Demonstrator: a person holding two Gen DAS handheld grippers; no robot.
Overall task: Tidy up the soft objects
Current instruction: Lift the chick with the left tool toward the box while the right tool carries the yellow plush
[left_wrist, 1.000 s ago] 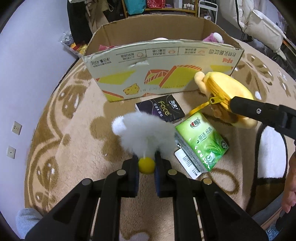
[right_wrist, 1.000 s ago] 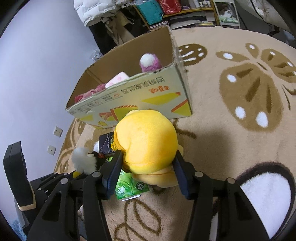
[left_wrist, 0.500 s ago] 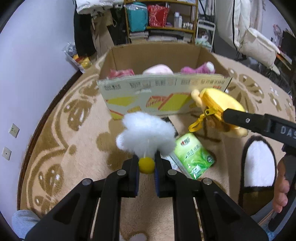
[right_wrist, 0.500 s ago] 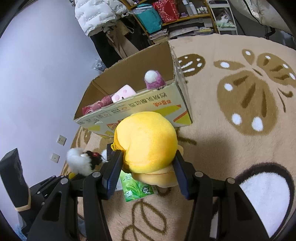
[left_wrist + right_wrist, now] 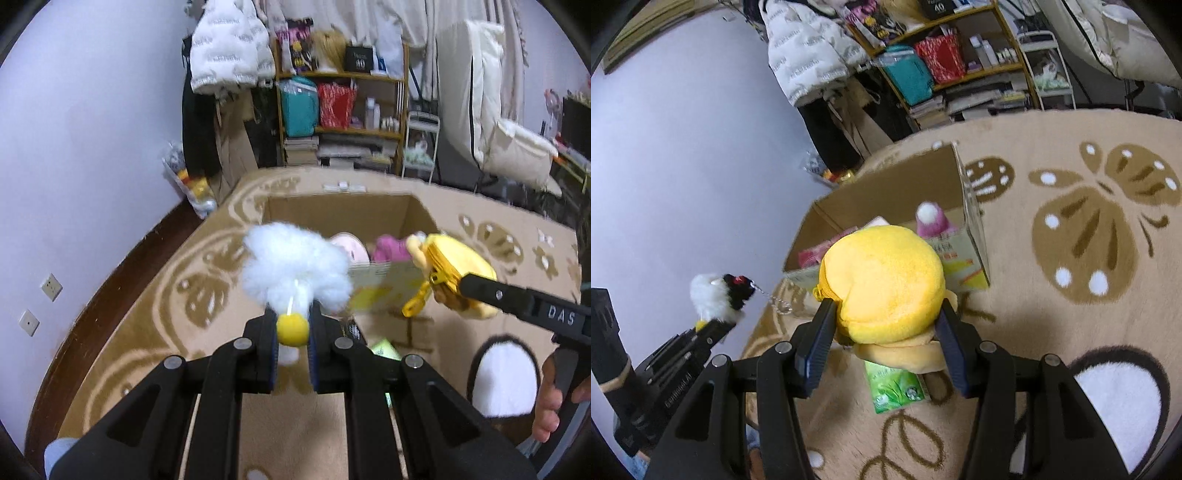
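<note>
My left gripper (image 5: 291, 332) is shut on a fluffy white toy (image 5: 295, 269) by its yellow end, held in the air in front of the open cardboard box (image 5: 340, 210). It also shows in the right wrist view (image 5: 714, 295), with a black patch and a dangling chain. My right gripper (image 5: 882, 325) is shut on a round yellow plush pouch (image 5: 886, 280), raised near the box's front wall (image 5: 964, 254). The pouch shows in the left wrist view (image 5: 458, 266) with its zipper pull hanging. Pink plush toys (image 5: 932, 221) lie inside the box.
A green tissue pack (image 5: 895, 387) lies on the beige patterned rug (image 5: 1089, 240) under the pouch. A shelf (image 5: 343, 110) with bags and bottles, a hanging white jacket (image 5: 229, 51) and a small cart (image 5: 421, 144) stand behind the box. The wall (image 5: 92, 147) is on the left.
Both grippers rose with their toys and now look over the box's front edge into it. The tissue packs dropped lower in view; the black pack is now hidden.
</note>
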